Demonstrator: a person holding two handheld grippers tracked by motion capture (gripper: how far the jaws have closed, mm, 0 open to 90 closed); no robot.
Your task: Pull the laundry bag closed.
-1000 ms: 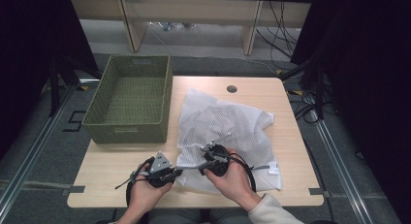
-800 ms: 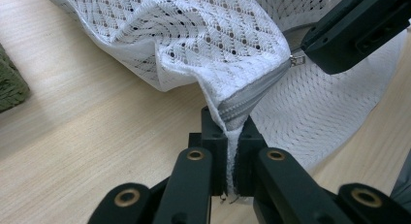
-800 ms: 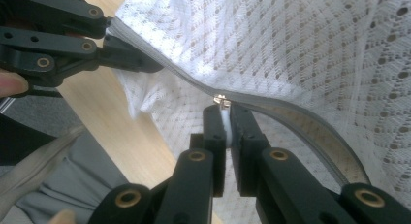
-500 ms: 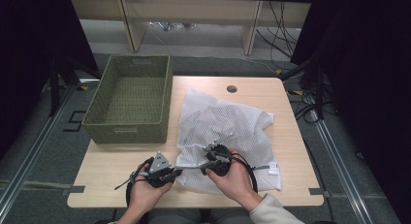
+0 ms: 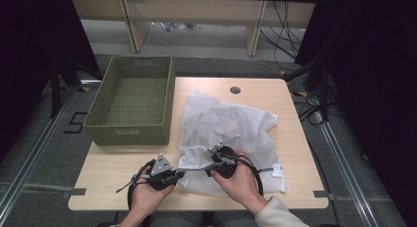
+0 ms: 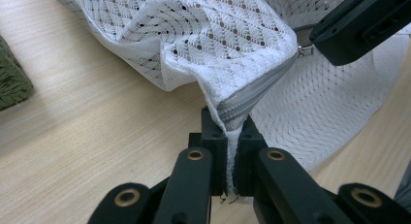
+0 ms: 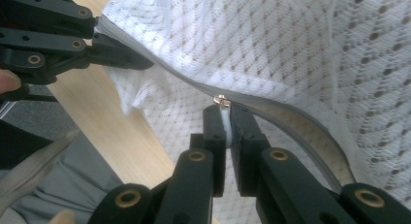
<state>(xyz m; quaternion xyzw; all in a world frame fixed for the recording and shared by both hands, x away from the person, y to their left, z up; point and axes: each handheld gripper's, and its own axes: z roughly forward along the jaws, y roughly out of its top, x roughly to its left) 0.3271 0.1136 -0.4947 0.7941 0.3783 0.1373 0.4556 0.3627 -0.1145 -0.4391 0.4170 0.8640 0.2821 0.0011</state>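
Observation:
A white mesh laundry bag (image 5: pixel 231 121) lies spread on the right half of the wooden table (image 5: pixel 108 160). Its grey zipper (image 6: pixel 261 81) runs along the near edge. My left gripper (image 6: pixel 231 133) is shut on the bag's corner at the zipper's end, near the table's front (image 5: pixel 180 173). My right gripper (image 7: pixel 227 118) is shut on the white tab of the small metal zipper pull (image 7: pixel 222 101), a short way to the right (image 5: pixel 211 170). The zipper tape (image 7: pixel 295 124) stretches taut between the two grippers. A hand holds each gripper.
A green woven basket (image 5: pixel 130 101) stands on the table's far left, holding nothing. A round cable hole (image 5: pixel 235 90) sits near the far edge. Bare wood lies left of my left gripper. Dark floor and cables surround the table.

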